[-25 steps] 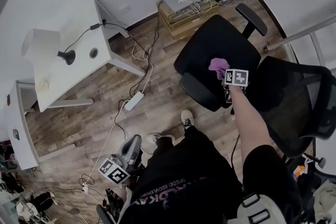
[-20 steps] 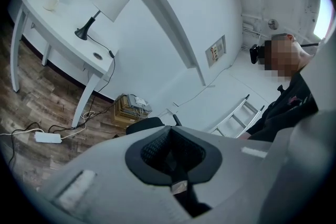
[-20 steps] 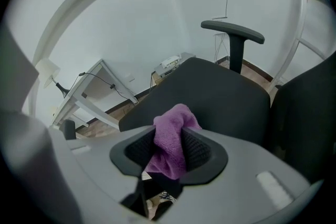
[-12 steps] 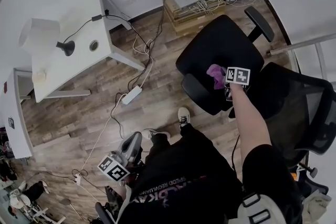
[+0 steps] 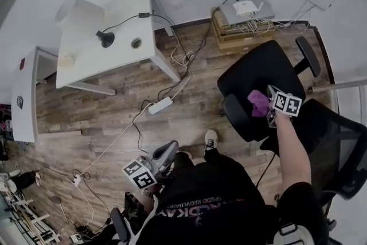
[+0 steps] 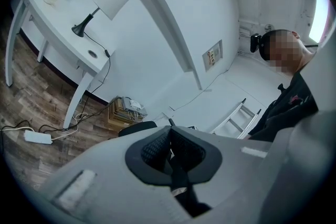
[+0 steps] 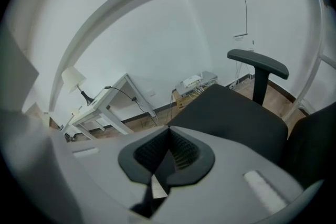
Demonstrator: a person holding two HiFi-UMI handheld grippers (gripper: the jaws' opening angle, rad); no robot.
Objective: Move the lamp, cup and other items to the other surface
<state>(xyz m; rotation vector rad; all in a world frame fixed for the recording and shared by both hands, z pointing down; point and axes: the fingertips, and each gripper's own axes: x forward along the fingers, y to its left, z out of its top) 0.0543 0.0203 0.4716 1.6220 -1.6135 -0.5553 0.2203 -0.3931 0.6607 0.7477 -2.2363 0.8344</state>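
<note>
The lamp [image 5: 80, 11] stood on the white desk [image 5: 114, 60]. The small cup [image 5: 69, 57] sat on the same desk, apart from the lamp's base and near one edge. Both tongs were well apart from the desk. The left tongs [image 6: 169, 131] were pressed together with nothing between them. The right tongs [image 7: 169, 131], farther from the desk and over the seat of a black chair [image 5: 264, 74], had just closed and met on nothing. A purple thing [image 5: 259, 101] showed over that seat just beside them. What it was could not be told.
</note>
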